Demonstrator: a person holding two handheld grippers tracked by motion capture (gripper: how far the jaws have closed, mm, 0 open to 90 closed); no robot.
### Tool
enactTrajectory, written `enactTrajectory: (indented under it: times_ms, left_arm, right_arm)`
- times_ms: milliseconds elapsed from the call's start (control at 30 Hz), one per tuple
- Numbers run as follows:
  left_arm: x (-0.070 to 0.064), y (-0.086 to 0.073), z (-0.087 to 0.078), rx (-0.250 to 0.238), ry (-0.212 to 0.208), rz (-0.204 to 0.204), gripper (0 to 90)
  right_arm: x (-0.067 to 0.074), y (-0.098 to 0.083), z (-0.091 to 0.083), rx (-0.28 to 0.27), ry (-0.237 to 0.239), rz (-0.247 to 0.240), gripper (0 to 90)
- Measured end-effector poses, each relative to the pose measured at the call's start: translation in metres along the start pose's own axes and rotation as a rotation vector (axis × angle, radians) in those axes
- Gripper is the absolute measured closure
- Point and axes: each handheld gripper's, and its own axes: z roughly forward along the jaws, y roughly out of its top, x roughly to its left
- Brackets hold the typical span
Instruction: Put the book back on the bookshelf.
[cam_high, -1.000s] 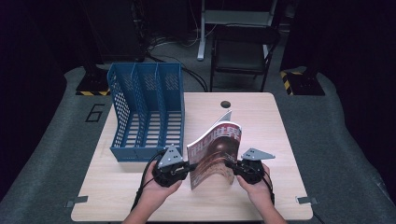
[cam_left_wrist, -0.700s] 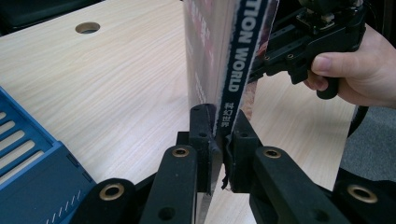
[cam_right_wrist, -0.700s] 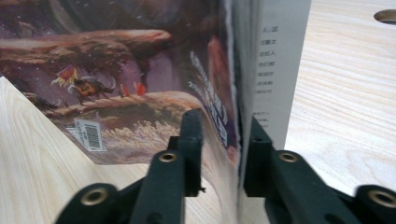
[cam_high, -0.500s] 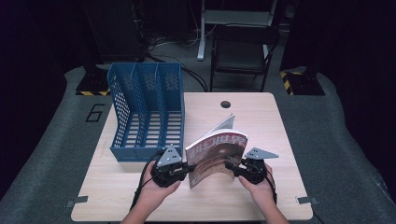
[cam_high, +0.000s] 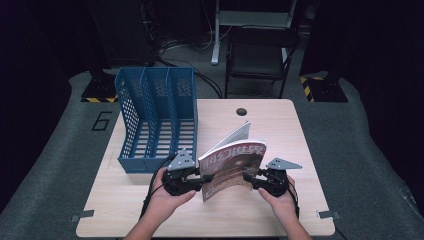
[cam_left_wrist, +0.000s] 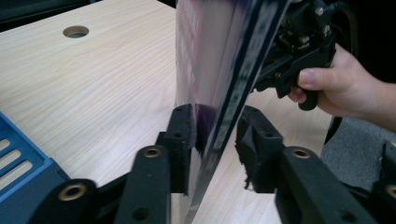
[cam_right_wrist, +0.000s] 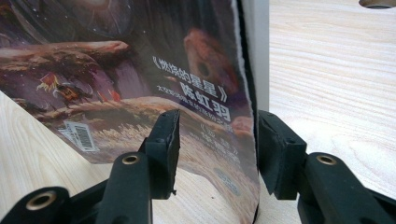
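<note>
File rack (cam_high: 157, 120) left – magazine (cam_high: 232, 167) right, on table (cam_high: 280, 125).

One magazine (cam_high: 231, 162), one blue file rack (cam_high: 157, 117) (three compartments), two tongs, one chair (cam_high: 260, 55)
</note>
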Motion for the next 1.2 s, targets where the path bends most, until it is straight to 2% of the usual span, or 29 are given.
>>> enactTrajectory:
  times_ms: [67,167,267,300,367,467,800,867,933,1200]
  left_arm:
    - [0.0,0.003,0.0,-0.004,0.015,-0.009,61.0]
    - [0.001,0.008,-0.001,-0.005,0.015,-0.023,59.4]
    - [0.0,0.014,0.0,0.024,0.008,-0.011,56.7]
    - [0.0,0.015,0.0,0.031,0.009,0.005,56.7]
    - [-0.001,0.018,0.0,0.037,-0.008,0.002,56.2]
    - [-0.002,0.022,0.0,0.045,-0.009,0.003,54.6]
    - [-0.002,0.042,-0.006,0.018,0.023,-0.026,54.4]
    - [-0.002,0.047,-0.007,0.013,0.032,-0.011,54.0]
    - [-0.002,0.05,-0.008,0.015,0.023,-0.015,53.5]
    - [-0.004,0.063,-0.008,0.02,0.046,-0.014,55.2]
  right_arm:
    - [0.0,0.0,0.0,-0.003,0.0,0.002,52.3]
    - [-0.001,-0.001,0.0,-0.002,-0.004,-0.001,52.0]
    - [-0.002,-0.001,-0.001,0.003,-0.005,0.004,51.9]
    - [-0.002,-0.001,-0.001,0.001,-0.006,0.006,51.8]
    - [-0.002,-0.001,-0.001,0.003,-0.005,0.008,51.8]
    - [-0.002,-0.001,-0.001,0.004,-0.005,0.009,51.7]
    - [-0.002,-0.001,-0.001,0.005,-0.01,0.013,51.6]
    - [-0.002,-0.001,-0.001,0.004,-0.009,0.011,51.6]
    - [-0.002,-0.001,-0.002,0.004,-0.01,0.012,51.6]
    - [-0.002,-0.001,-0.002,0.001,-0.012,0.01,51.6]
